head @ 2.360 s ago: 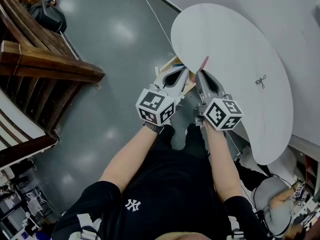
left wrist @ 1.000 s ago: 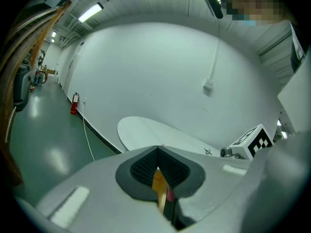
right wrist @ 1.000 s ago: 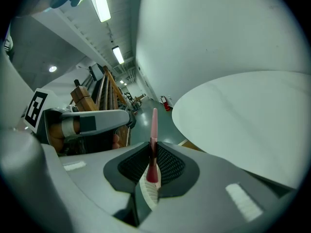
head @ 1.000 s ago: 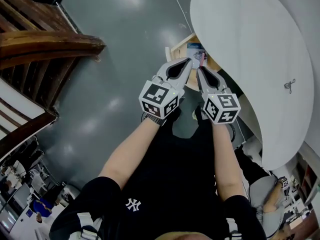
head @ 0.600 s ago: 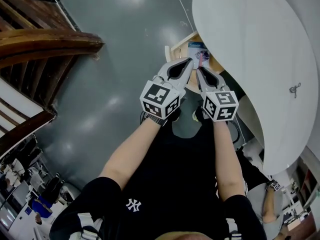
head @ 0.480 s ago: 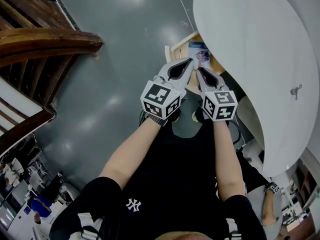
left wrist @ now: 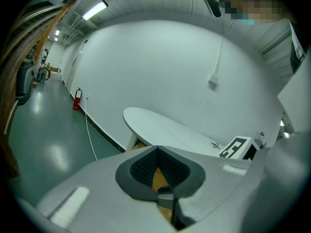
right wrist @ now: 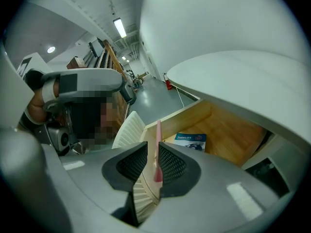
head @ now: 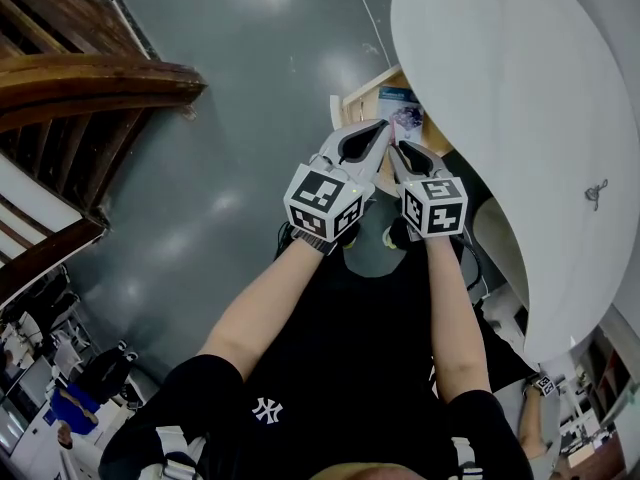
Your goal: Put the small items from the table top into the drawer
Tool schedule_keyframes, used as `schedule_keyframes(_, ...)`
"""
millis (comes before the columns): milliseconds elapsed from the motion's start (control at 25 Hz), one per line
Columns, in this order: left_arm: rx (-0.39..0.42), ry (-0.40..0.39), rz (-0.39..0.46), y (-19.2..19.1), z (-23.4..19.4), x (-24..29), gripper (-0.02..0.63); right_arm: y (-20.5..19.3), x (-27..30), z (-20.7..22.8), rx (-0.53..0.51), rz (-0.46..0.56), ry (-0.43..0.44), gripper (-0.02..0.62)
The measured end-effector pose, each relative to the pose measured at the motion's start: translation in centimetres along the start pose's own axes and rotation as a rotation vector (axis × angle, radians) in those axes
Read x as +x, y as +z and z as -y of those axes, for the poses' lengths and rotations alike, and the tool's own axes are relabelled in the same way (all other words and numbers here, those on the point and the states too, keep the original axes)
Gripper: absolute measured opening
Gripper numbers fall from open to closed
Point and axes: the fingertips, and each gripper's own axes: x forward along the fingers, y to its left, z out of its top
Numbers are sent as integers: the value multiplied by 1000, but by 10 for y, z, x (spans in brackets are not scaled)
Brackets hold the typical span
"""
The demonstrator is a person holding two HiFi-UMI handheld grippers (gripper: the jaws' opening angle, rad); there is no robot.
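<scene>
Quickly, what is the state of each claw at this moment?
Left claw: closed, nothing in it.
Right claw: open, its jaws have just been opening; pink stick stands between them, not pinched.

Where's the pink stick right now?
In the right gripper view, the pink stick stands between the right gripper's jaws, which have just been opening, over the open drawer, left of the blue booklet.

Upright pink stick [right wrist: 158, 149] over open drawer [right wrist: 233, 130]
</scene>
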Motion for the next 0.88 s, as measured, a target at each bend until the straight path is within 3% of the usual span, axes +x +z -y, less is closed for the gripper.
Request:
schedule_keyframes(200,-1,0,1,1,-1,-2,0,0,3,-2,-14,-15,-1,107)
schedule_keyframes(400,-5,2,-5,8,4,-12,1,11,-12,-12,-31,9,-18,81)
schedule_keyframes(680,6,-12,-12,37,26,-33,0,47,-57,-31,-24,92,-58,28)
schedule_keyframes(880,29,-39,-8,63,49,-45,2,73,-92,-46,-17,154,-73,25)
